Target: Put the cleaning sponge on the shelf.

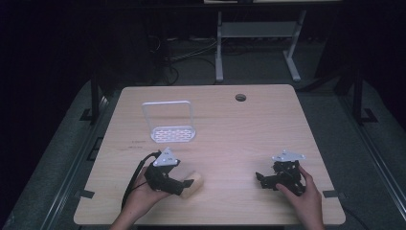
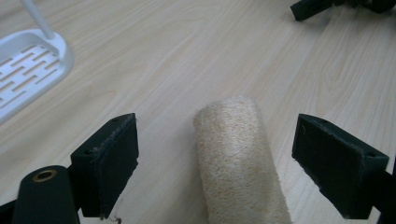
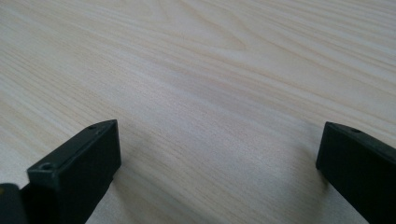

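Observation:
A beige loofah roll (image 2: 238,158) lies on the wooden table (image 1: 225,120), seen in the high view near the front left (image 1: 192,184). My left gripper (image 2: 229,158) stands open with a jaw on either side of the roll, neither jaw touching it; in the high view the left gripper (image 1: 184,186) is held by a hand at the front left. At the front right, my right gripper (image 1: 261,178) rests low over bare wood. Its jaws are wide apart in the right gripper view (image 3: 217,154) with nothing between them.
A white slotted rack (image 1: 171,129) with an upright wire frame stands behind the left gripper, its base corner showing in the left gripper view (image 2: 28,65). A round cable hole (image 1: 240,97) sits near the table's far edge. Table legs and cables lie on the dark floor beyond.

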### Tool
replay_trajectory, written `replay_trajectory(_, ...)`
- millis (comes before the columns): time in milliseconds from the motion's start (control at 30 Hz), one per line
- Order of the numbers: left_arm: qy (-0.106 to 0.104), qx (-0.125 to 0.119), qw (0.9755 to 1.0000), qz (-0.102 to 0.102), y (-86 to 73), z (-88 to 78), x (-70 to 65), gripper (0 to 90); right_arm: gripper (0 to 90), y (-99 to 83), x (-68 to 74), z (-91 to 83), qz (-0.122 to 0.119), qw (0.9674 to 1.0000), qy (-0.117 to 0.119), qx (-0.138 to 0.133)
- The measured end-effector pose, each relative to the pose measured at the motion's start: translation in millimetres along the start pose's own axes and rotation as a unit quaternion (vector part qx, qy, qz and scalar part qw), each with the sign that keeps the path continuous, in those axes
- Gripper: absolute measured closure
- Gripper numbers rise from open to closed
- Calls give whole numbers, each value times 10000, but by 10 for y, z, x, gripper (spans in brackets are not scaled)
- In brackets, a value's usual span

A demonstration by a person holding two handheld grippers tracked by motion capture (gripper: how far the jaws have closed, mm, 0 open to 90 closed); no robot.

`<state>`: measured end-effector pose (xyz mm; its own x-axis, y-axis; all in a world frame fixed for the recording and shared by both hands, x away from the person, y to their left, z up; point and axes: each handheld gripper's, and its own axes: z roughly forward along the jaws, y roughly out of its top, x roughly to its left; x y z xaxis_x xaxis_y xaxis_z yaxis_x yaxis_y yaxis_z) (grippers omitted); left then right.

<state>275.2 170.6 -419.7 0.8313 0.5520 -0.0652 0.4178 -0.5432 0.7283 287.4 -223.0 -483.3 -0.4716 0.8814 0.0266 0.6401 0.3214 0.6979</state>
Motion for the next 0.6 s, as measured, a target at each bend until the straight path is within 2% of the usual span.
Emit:
replay_trajectory(233,-84,52,10000,-3,-17,83,-57,141,0,0,0,0,1,10000,0,0)
replay_trajectory(600,-95,181,9998,15,-57,203,-106,141,0,0,0,0,1,10000,0,0)
